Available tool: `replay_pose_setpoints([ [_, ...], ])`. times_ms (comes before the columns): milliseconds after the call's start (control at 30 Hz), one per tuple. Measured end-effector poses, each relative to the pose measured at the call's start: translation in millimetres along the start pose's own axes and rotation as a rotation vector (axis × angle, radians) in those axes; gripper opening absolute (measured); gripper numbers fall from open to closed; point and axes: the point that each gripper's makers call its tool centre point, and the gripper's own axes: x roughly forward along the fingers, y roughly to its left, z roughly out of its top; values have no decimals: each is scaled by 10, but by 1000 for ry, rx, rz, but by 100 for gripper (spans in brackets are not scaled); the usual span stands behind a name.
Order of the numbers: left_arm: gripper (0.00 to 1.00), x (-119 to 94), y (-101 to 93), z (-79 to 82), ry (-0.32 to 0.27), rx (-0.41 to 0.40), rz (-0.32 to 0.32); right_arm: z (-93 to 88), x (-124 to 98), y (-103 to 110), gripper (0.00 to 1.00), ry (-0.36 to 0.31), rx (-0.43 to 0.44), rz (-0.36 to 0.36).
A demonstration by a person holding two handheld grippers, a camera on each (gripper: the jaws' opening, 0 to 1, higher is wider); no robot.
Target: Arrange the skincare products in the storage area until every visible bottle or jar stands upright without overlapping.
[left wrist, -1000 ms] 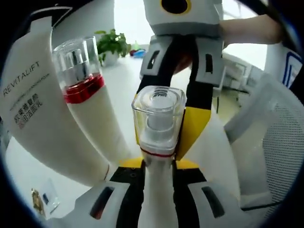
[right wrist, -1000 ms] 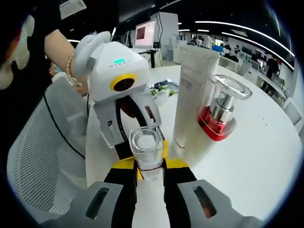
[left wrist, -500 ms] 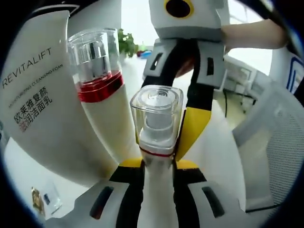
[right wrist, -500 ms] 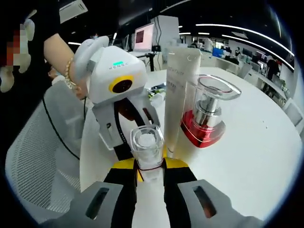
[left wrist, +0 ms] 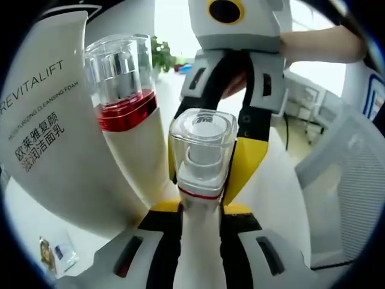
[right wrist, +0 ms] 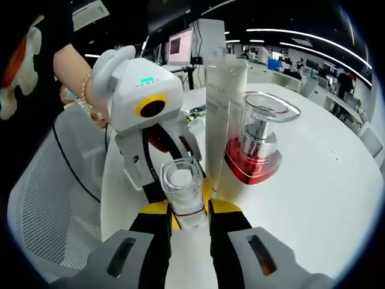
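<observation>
**A:** How do the jaws stand?

**B:** Both grippers are clenched on the same small pump bottle point(left wrist: 200, 174). In the left gripper view, the left gripper point(left wrist: 200, 211) has its black and yellow jaws pressed against the bottle's white body just under the cap. The right gripper point(left wrist: 207, 144) reaches in from the far side, its yellow-tipped jaws flanking the same bottle. In the right gripper view the right gripper's own jaws squeeze the bottle from below.

**A:** What is the bottle like?

**B:** A slim white body, a thin red ring at the neck, and a clear, square, rounded-corner plastic cap over a white pump. It stands roughly upright between the jaws.

**A:** And around it?

**B:** Just beside it stands a taller pump bottle point(left wrist: 123, 108), cream-coloured, with a glossy red collar and a clear cap over a silver pump. Next to that stands a white tube point(left wrist: 45, 120), smooth and matte, printed "REVITALIFT" with Chinese characters beneath.

**A:** The surface and room?

**B:** A smooth white round table point(right wrist: 325, 180) in a bright open office. A grey mesh chair point(right wrist: 48, 198) sits at the table's edge, a potted plant point(left wrist: 161, 55) and a monitor point(right wrist: 183, 45) farther back. A small sachet point(left wrist: 57, 256) lies on the table.
</observation>
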Motion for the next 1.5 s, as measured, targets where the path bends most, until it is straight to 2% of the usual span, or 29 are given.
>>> replay_pose_setpoints([
  [867, 25, -55, 29, -52, 15, -3, 13, -62, -60, -14, 26, 24, 20, -20],
  [1167, 27, -129, 7, -81, 22, -12, 17, -78, -135, 6, 33, 33, 46, -48],
  [1500, 36, -328, -30, -182, 45, -34, 35, -96, -244, 115, 43, 41, 112, -87],
])
